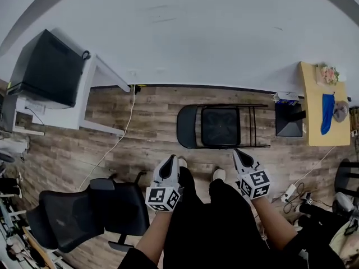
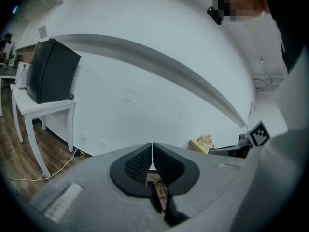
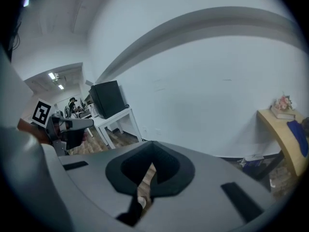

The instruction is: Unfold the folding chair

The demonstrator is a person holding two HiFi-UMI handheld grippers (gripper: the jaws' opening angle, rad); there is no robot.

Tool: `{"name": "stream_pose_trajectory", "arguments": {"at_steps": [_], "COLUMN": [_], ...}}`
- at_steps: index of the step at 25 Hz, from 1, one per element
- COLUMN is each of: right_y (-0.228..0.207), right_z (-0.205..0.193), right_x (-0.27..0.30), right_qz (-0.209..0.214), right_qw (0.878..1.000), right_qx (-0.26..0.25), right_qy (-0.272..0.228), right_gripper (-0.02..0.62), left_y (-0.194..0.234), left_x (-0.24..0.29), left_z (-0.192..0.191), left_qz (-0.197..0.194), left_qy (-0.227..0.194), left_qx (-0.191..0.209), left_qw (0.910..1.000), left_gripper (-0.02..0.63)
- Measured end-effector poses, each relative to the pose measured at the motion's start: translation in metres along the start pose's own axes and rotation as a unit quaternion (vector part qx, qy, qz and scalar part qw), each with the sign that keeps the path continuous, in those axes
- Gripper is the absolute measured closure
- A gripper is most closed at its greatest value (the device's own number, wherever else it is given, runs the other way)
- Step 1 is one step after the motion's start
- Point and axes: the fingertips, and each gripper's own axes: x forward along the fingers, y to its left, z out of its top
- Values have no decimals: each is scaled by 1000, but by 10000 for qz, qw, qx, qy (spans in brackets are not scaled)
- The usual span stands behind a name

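A black folding chair (image 1: 219,126) lies folded flat on the wooden floor near the white wall, its round back at the left and its legs toward the right. My left gripper (image 1: 170,162) hovers just short of it, below its left part, jaws shut with nothing in them. My right gripper (image 1: 238,154) hovers near the chair's lower right edge, also shut and empty. In the left gripper view the left gripper (image 2: 152,145) points at the wall. In the right gripper view the right gripper (image 3: 152,144) does the same, and the chair is hidden behind each gripper's body.
A white desk (image 1: 92,88) with a black monitor (image 1: 47,67) stands at the left, a white cable (image 1: 120,136) trailing from it. A black office chair (image 1: 90,209) is at the lower left. A yellow table (image 1: 318,102) and a black box (image 1: 289,119) stand at the right.
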Motion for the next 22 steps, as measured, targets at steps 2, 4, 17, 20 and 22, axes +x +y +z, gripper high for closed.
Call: {"name": "stream_pose_trajectory", "arguments": {"at_steps": [2,4,17,20,22], "right_y": [5,14,44,37,34], "right_z": [8,18,-17,-48,-78], "right_x": [11,22,156,173,185], "right_qz": [-141,-247,-759,-1004,-991], "right_qw": [9998,9993,9954,9924,9915], "right_qx": [155,271,364,276,262], "right_qy": [23,10,461,648,805], "right_gripper": [600,600,598,599,598], "left_y": [19,38,140,149,156], "left_x": [13,27,105,114,119], "left_z": [8,22,-20,-40,-60], "left_qz": [-114,-278,-786,-757,-699], "left_qy": [59,46,507,569,628], "left_qx": [-24,-53,-141,-239,-322], "left_qw": [9999,9996,9955,9952,9951], "left_gripper": [586,586,586,586,586]}}
